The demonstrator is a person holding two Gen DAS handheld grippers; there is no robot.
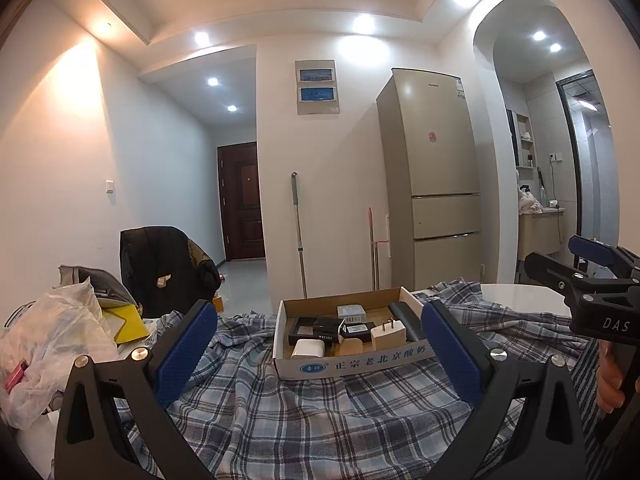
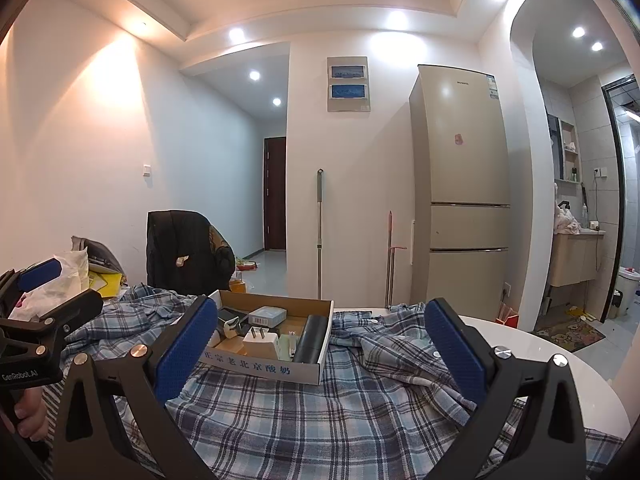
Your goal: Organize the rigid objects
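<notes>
**Both grippers empty, box of parts dead ahead**

Nearest to us: left gripper (image 1: 320, 354) is spread wide, blue pads either side of the lower frame, nothing between them. Right gripper (image 2: 316, 354) is the same, spread and empty. We read this as a ready pose, both held level and aimed forward so either can go in.

Under both: a plaid cloth (image 1: 320, 412) covering the white table (image 2: 560, 344), probably there to stop hard parts sliding.

Mid frame: the cardboard box (image 1: 352, 364), centre of the left view and left of centre in the right view. It's open-topped and low-walled, so top-down picks look easy. The task's things sit inside, touching one another.

Count, as far as we can tell:
- white plug adapters: 2, one with prongs up (image 1: 388, 334), one lying flat (image 1: 307, 349)
- dark cylinder-like case (image 2: 310, 338): 1, along the box's right wall
- small pale carton (image 2: 267, 316): 1, at the back
- black flat items: 2 or 3, overlap hides the edges

Lower left of the left view: a plastic bag (image 1: 52, 344), 1.

Far: fridge (image 1: 436, 184), 1; mop handle (image 1: 298, 232) leaning on the wall, 1.
</notes>
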